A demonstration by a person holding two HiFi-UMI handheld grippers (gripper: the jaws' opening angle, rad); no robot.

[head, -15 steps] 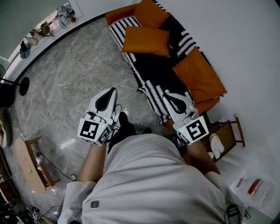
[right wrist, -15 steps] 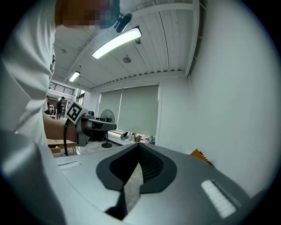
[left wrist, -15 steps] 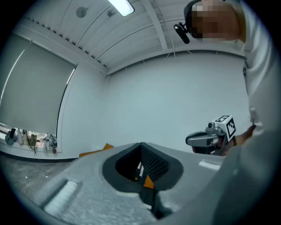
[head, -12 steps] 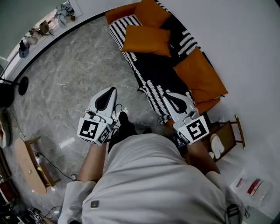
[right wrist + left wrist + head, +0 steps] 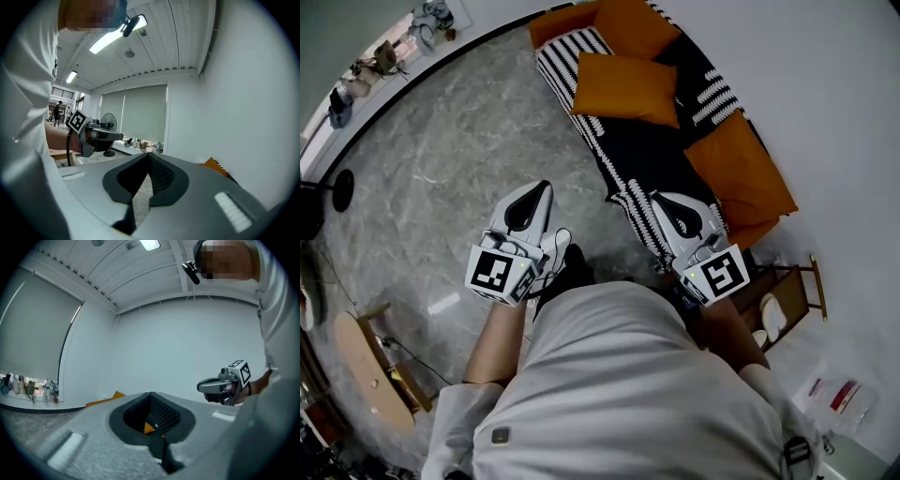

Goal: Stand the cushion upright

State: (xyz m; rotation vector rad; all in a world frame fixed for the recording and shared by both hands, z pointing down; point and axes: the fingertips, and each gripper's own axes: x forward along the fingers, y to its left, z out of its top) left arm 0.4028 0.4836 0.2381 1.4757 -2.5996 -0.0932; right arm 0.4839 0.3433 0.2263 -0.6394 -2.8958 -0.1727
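Observation:
An orange cushion (image 5: 623, 87) lies flat on the black-and-white striped sofa (image 5: 647, 164) in the head view, far from both grippers. My left gripper (image 5: 541, 192) is held over the marble floor, shut and empty. My right gripper (image 5: 661, 202) hovers by the sofa's near front edge, also shut with nothing in it. In the left gripper view the jaws (image 5: 151, 400) meet, with a sliver of orange behind them. The right gripper view shows its jaws (image 5: 146, 161) closed, pointing across the room.
More orange cushions lean at the sofa's back: one at the far end (image 5: 628, 21), one at the near end (image 5: 741, 173). A small wooden side table (image 5: 778, 300) stands to the right. A floor fan (image 5: 328, 192) and a low wooden table (image 5: 366, 370) are at left.
The view has shifted slightly: the sofa and cushions sit a little higher and further right in the head view. Both grippers stay shut and about where they were.

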